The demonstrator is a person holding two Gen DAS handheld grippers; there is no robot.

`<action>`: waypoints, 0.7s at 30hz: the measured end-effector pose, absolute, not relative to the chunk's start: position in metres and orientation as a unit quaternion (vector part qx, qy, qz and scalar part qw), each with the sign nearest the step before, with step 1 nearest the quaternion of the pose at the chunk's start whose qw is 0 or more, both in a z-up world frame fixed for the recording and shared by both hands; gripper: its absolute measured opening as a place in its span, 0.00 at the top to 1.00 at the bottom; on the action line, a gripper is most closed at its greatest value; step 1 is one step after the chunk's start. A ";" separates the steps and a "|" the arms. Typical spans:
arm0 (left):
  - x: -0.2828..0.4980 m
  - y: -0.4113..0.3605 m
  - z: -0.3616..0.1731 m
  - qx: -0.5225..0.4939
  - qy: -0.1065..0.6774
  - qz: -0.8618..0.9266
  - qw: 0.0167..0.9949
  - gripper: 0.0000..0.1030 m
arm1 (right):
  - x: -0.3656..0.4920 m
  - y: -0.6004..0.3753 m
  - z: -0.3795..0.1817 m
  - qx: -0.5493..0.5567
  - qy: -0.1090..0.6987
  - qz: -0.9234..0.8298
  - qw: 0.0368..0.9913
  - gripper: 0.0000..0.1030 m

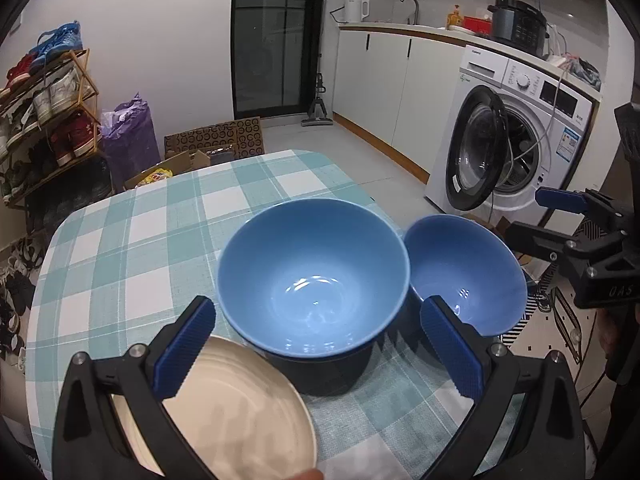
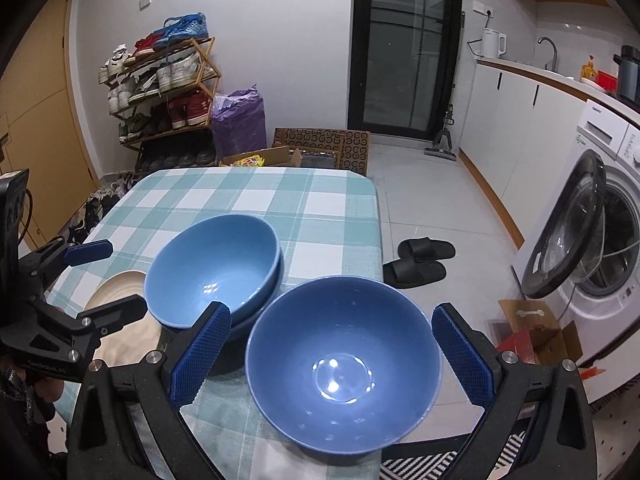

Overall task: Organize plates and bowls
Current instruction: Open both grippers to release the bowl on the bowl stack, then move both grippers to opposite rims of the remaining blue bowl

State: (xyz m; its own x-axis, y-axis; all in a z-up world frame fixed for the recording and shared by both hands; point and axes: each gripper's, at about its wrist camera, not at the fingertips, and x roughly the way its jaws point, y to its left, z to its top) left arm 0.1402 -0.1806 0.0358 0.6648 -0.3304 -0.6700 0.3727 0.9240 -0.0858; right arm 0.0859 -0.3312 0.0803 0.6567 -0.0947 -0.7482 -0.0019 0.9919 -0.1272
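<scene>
the left tool stands spread wide, its blue ribbed pads either side of the large blue bowl and touching nothing. that bowl sits at the centre of the left wrist view, nested in a second blue bowl whose darker wall shows under its rim. at about seven o'clock from the stack lies a cream ridged plate, partly under the left pad, its edge just beside the stack's base. at three o'clock from the stack stands the single blue bowl, its rim close against the stack's rim; whether they touch cannot be told.

the right tool is also spread, its pads flanking that single blue bowl without pressing it; nothing is pinched. in the right wrist view this bowl lies near the counter's near right corner, with the stacked bowls at ten o'clock from it and the cream plate further out at nine o'clock, partly behind the left tool's black frame.

all of it rests on a counter under a teal and white checked cloth. beyond it, a washing machine with its door open stands at two o'clock, a shoe rack at eleven, and black slippers lie on the floor beside the counter's right edge.
</scene>
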 end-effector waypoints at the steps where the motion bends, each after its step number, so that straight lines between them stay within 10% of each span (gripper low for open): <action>1: 0.139 -0.183 0.036 0.028 0.361 -0.196 0.911 0.00 | 0.083 -0.334 0.081 -0.054 0.413 -0.028 0.909 0.01; 21: 0.125 -0.224 0.018 0.021 0.387 -0.235 0.892 0.00 | 0.040 -0.406 0.062 0.032 0.414 -0.102 0.904 0.01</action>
State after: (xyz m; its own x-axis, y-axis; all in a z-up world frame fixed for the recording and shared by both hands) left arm 0.1250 -0.2245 0.0176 0.5906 -0.4027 -0.6993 0.4346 0.8889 -0.1448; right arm 0.0397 -0.4056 0.0624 0.6361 -0.1586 -0.7551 0.2116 0.9770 -0.0269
